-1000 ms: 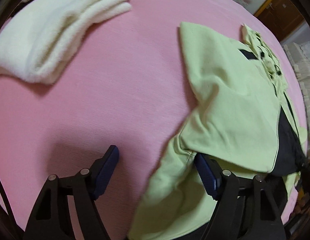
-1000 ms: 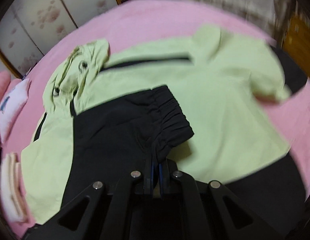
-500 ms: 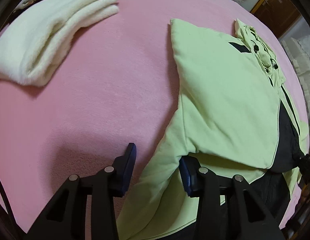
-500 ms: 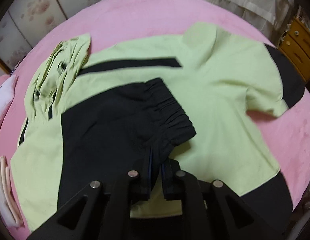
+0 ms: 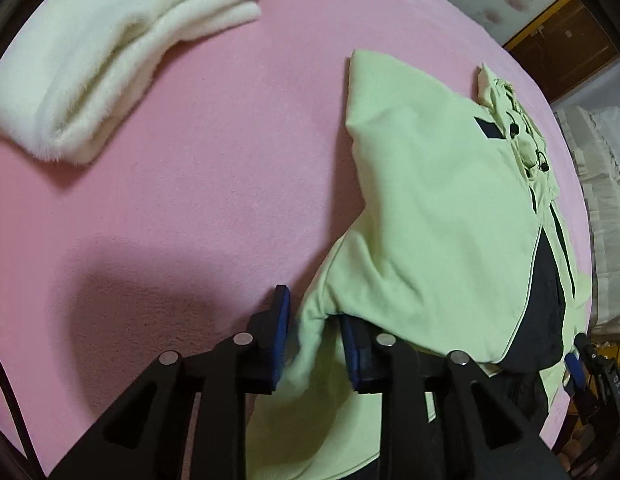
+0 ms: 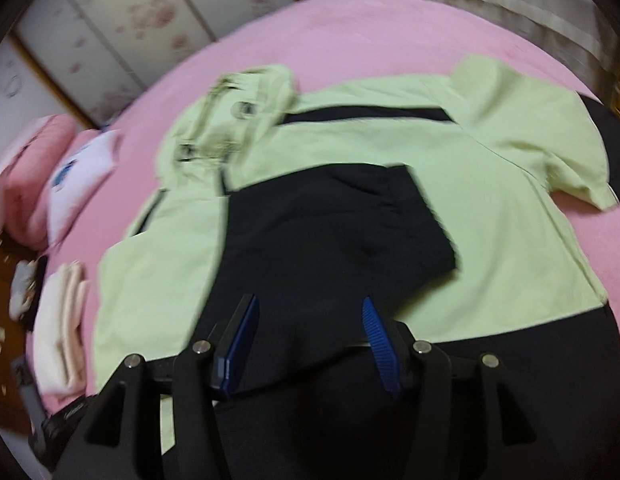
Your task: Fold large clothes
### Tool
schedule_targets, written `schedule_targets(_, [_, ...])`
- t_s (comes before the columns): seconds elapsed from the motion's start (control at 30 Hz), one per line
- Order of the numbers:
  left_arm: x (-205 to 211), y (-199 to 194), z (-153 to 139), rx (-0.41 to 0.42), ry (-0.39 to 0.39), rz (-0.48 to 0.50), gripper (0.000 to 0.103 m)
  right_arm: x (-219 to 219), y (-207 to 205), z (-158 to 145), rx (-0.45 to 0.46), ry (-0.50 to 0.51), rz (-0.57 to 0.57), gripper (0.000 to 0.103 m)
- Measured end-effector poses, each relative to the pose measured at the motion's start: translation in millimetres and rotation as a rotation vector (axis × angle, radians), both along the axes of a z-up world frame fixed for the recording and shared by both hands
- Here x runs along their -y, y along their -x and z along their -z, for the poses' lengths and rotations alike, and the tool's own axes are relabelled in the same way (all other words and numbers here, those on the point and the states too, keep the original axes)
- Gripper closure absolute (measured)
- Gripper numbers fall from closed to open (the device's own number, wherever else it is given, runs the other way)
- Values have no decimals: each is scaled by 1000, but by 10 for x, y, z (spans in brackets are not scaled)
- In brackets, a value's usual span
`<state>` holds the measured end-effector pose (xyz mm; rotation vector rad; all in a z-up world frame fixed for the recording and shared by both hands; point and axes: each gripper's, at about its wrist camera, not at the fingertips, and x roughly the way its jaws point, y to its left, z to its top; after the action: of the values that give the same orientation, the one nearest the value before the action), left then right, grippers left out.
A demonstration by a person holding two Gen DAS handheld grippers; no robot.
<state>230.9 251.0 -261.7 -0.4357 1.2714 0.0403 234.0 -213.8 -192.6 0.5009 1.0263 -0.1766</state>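
The left gripper (image 5: 315, 330) stands parted around the green sleeve (image 5: 310, 344) of the jacket (image 5: 442, 216) — not clamped. The right gripper (image 6: 308, 338) gapes wide over the black sleeve (image 6: 334, 224) — holding nothing.

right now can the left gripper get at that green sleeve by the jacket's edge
Probably yes. The left gripper has its jaws open with the green sleeve already between them, and only the pink bedcover lies beside it. Nothing blocks closing on it.

Home bedroom: pink bed (image 5: 214, 184), floral sliding doors (image 6: 142, 20), folded blanket (image 5: 110, 52).
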Motion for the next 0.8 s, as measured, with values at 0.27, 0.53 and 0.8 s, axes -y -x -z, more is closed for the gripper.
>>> schedule_targets(0.27, [329, 239, -494, 66, -154, 152, 76, -754, -297, 86, 99, -287, -230, 97])
schedule_targets(0.53, [614, -341, -205, -54, -138, 168, 76, -1449, -825, 590, -98, -242, -468, 97])
schedule_targets(0.8, [729, -504, 89, -100, -193, 239, 76, 145, -463, 702, -100, 65, -20, 103])
